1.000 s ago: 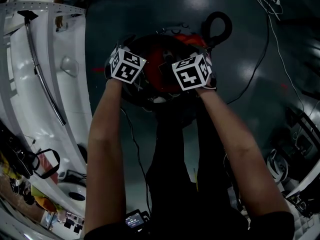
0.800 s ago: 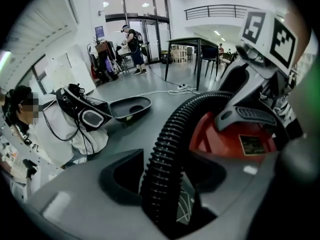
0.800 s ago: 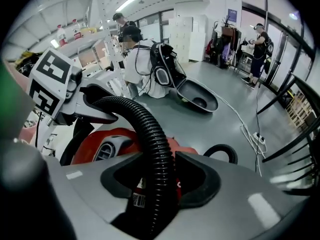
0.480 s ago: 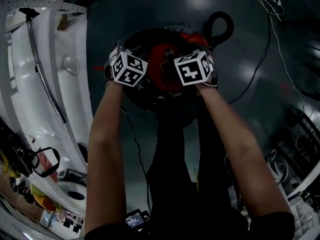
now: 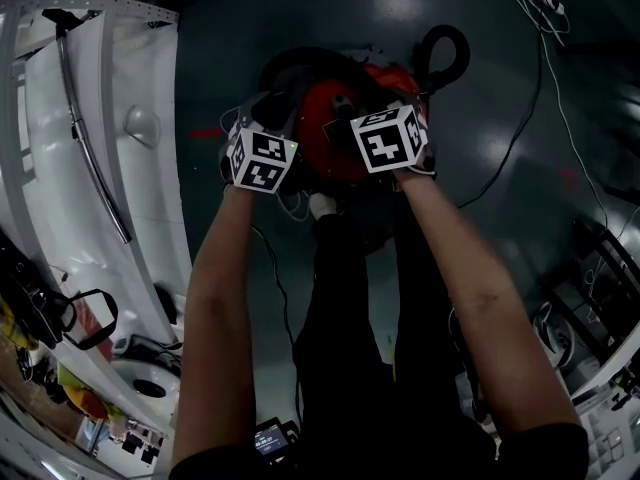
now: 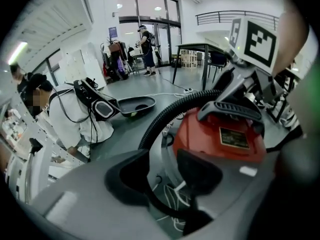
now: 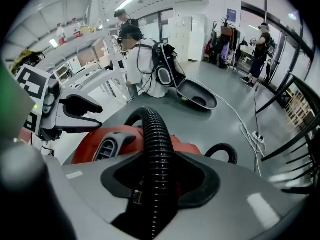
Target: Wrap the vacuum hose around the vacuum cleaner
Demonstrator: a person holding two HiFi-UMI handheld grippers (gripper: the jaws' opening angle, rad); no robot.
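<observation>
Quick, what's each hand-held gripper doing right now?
Left hand-held gripper: open, jaws just been closing, nothing between them.
Right hand-held gripper: closed on the vacuum hose.

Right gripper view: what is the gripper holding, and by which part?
The black vacuum hose, clamped across its ribbed length, not at an end.

Label on vacuum cleaner illegible

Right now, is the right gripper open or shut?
Shut: the right gripper clamps the hose, which fills its jaw gap.
</observation>
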